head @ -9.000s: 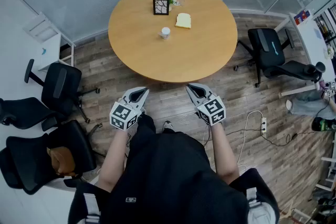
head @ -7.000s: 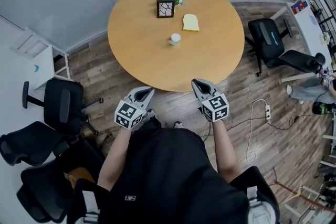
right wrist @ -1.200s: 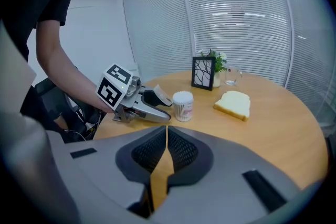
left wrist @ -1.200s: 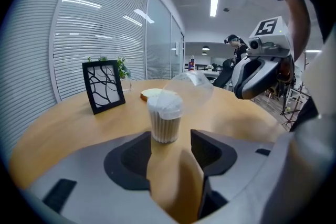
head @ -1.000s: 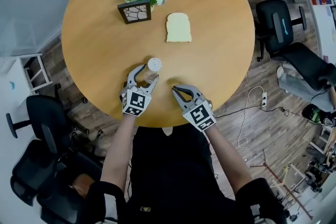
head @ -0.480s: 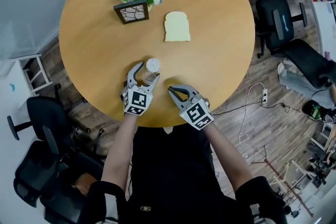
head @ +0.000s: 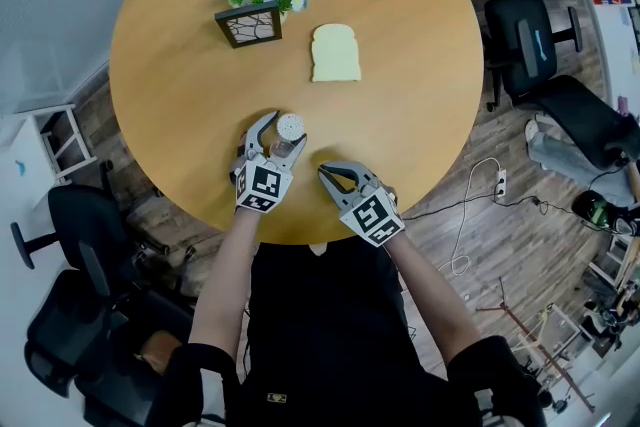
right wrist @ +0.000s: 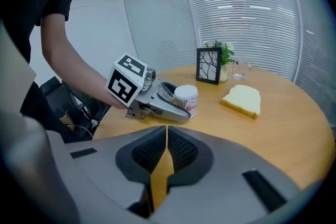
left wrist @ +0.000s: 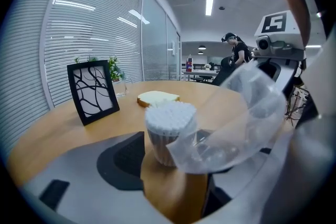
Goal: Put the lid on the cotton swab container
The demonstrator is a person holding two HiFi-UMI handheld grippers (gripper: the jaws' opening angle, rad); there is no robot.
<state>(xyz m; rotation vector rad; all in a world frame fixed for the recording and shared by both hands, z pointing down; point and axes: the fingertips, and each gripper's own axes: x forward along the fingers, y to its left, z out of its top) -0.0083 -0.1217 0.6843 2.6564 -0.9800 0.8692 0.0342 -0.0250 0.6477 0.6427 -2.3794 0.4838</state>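
Status: cotton swab container stands uncovered between the parted jaws of the left gripper, which have just been opening, clear lid just beside the container, right gripper closed and empty near the container; we judge the capping itself entirely left.

A blurry clear lid hides the side of the cotton swab container nearest the right gripper.

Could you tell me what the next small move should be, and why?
Probably open the shut right gripper toward the clear lid: it tilts beside the cotton swab container, not on it, between the left gripper's jaws, which have just been opening.
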